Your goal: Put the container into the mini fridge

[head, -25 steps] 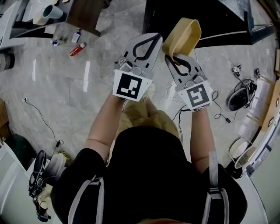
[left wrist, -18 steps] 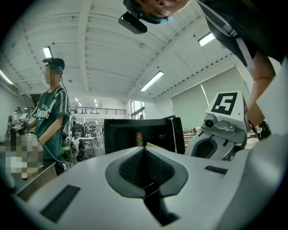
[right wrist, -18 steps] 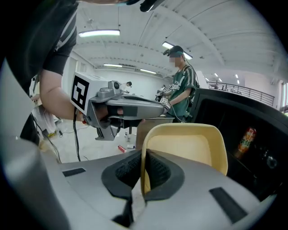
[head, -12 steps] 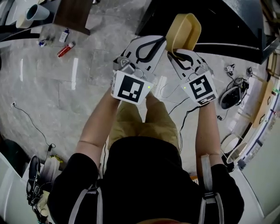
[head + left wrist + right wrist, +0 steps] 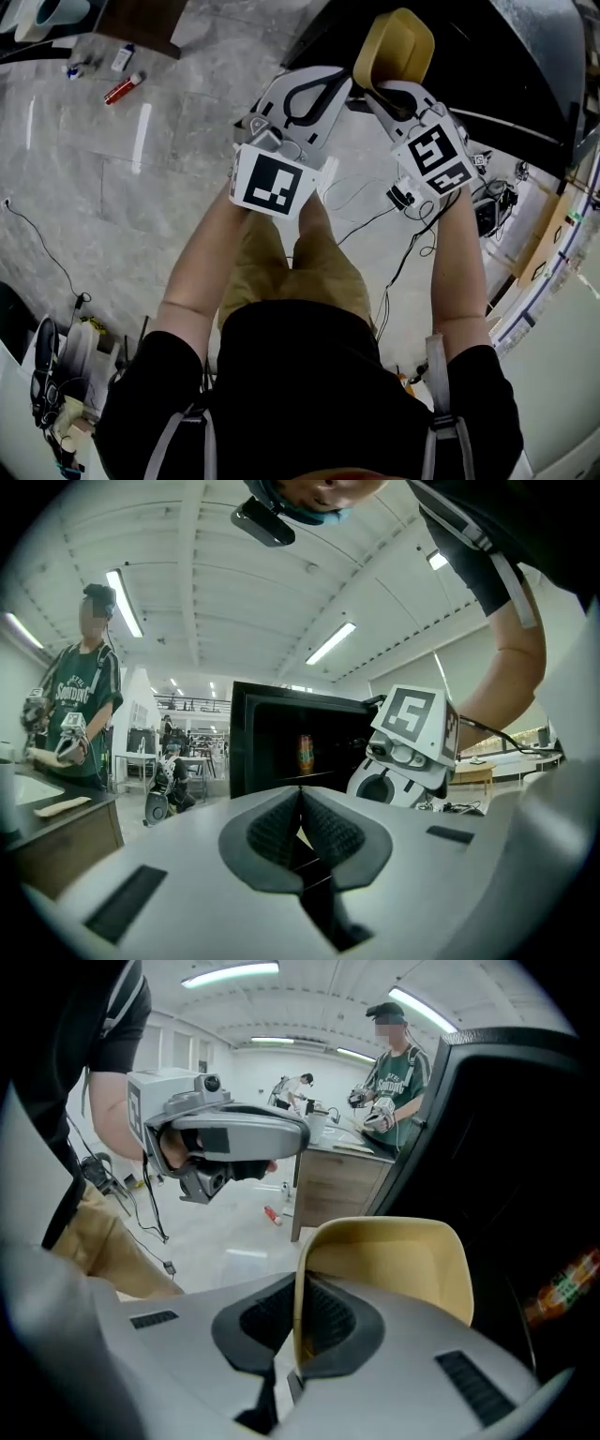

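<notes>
At the upper centre of the head view, the tan container point(image 5: 394, 45) hangs before the open mini fridge point(image 5: 511, 70), its thin wall pinched by the right gripper point(image 5: 298, 1321), a sound hold since it looks light, stiff and slick, while the left gripper point(image 5: 300, 822) is pressed together on nothing.

mini fridge point(image 5: 506, 1147): cut by right edge | item inside point(image 5: 305, 752): too small to tell | container point(image 5: 394, 1260): base behind right gripper point(image 5: 299, 1290)
</notes>
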The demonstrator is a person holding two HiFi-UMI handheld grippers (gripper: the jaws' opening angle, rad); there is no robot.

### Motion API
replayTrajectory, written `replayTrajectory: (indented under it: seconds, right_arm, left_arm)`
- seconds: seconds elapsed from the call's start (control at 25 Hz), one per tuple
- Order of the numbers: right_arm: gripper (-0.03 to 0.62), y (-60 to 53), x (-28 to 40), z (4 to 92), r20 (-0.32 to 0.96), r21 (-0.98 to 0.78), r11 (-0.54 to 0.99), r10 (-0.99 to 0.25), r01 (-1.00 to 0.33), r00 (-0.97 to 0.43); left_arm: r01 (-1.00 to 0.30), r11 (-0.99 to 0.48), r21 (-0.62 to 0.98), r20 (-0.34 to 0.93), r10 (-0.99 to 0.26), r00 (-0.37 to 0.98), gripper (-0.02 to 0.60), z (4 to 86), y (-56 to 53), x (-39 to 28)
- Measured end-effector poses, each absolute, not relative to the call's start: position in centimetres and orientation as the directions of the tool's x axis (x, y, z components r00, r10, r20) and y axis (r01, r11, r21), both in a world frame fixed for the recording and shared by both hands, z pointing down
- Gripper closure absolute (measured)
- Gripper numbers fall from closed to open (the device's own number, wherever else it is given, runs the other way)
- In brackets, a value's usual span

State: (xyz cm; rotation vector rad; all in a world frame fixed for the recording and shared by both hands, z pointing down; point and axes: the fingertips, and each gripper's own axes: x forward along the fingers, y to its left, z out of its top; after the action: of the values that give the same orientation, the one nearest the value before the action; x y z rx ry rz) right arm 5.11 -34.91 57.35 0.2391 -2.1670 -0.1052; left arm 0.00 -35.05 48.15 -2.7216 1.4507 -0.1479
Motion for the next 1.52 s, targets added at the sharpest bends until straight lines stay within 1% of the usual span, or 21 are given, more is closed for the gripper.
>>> replayTrajectory:
  seconds: [0.12,0.28,0.52,0.68,0.88,1.04,1.16,1.36,1.52]
  right_arm:
    - [0.557,-37.2,6.1,58.5,0.823,0.166,0.981,-0.192,-0.097,-0.535]
    - [0.557,-40.5,6.8,59.0,0.824,0.155,0.984,-0.181,-0.093,-0.538]
    - [0.557,-44.8,7.7,61.6,0.849,0.147,0.987,-0.155,-0.056,-0.506]
    - [0.557,-47.3,7.7,64.2,0.866,0.149,0.989,-0.14,-0.019,-0.48]
    - [0.557,-50.0,6.8,66.9,0.879,0.141,0.99,-0.125,0.0,-0.461]
    - [0.557,-51.5,6.5,68.7,0.885,0.13,0.991,-0.117,-0.003,-0.451]
    - [0.556,-52.0,6.0,69.9,0.895,0.129,0.992,-0.113,0.008,-0.431]
    - [0.556,-53.2,5.2,71.1,0.908,0.139,0.99,-0.124,0.01,-0.4]
    - [0.556,-53.1,4.7,71.7,0.912,0.141,0.99,-0.129,0.005,-0.389]
  left_arm:
    - [-0.843,-0.529,-0.095,0.077,-0.849,0.523,0.557,49.2,-35.8,0.2]
    - [-0.866,-0.49,-0.101,0.088,-0.872,0.482,0.558,49.8,-37.1,0.6]
    - [-0.91,-0.4,-0.106,0.1,-0.915,0.391,0.557,50.7,-38.6,0.9]
    - [-0.936,-0.341,-0.092,0.106,-0.938,0.331,0.558,51.8,-38.9,0.8]
    - [-0.949,-0.291,-0.121,0.146,-0.951,0.273,0.558,52.9,-39.2,0.0]
    - [-0.952,-0.271,-0.144,0.16,-0.956,0.247,0.558,53.3,-39.6,-0.3]
    - [-0.963,-0.246,-0.11,0.153,-0.961,0.229,0.558,53.8,-39.5,-0.5]
    - [-0.966,-0.244,-0.083,0.181,-0.957,0.226,0.558,55.0,-39.3,-0.4]
    - [-0.967,-0.247,-0.057,0.174,-0.956,0.234,0.558,55.2,-39.0,0.0]
